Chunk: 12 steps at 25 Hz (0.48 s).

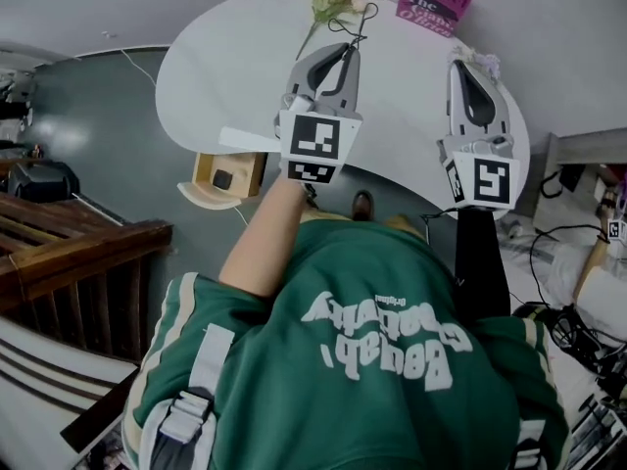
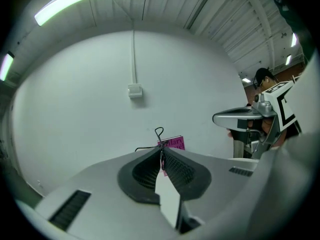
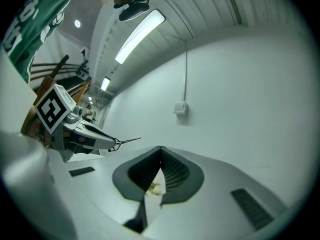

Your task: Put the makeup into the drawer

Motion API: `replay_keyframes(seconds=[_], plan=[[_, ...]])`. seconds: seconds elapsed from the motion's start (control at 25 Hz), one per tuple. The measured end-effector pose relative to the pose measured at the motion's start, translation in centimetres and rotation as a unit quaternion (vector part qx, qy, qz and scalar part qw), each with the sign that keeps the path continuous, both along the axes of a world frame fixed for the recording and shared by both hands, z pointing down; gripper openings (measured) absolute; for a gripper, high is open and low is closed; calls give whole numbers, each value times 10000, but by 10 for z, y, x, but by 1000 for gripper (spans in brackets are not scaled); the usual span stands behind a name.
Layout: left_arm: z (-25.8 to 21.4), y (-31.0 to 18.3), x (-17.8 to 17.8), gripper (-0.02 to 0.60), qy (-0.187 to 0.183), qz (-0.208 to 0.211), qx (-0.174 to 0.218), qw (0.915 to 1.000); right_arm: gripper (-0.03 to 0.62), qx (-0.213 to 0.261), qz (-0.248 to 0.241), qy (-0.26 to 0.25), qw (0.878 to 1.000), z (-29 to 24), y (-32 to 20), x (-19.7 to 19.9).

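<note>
Clamping a thin black wire item (image 2: 159,132), the left claw (image 1: 346,52) points toward twelve o'clock. What looks like a small wooden drawer box (image 1: 230,174) sits at its seven o'clock, nearer it than the right claw (image 1: 470,62), which is pressed together and empty.

Table (image 1: 225,67): smooth matt white, I judge.
Left gripper (image 2: 161,149) shell: smooth grey plastic.
Wire clip (image 2: 160,140): thin dark metal.
Sweatshirt (image 1: 294,360): green cloth.
</note>
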<state>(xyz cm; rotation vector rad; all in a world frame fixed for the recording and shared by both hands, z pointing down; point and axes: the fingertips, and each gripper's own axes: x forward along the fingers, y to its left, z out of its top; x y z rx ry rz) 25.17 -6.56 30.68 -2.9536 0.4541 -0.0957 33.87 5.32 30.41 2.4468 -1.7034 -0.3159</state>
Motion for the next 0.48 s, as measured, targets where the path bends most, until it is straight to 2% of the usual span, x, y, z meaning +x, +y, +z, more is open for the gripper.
replay_keyframes(seconds=[0.2,0.48], plan=[[4,-41,-52,35,-73,-646,23,9979,9,-83,-699,-32,9975,6,-56,-40],[6,-92,-128,35,-154,-1588,-14,9872,9,-156,-1680,-48,9857,11,-128,-104]])
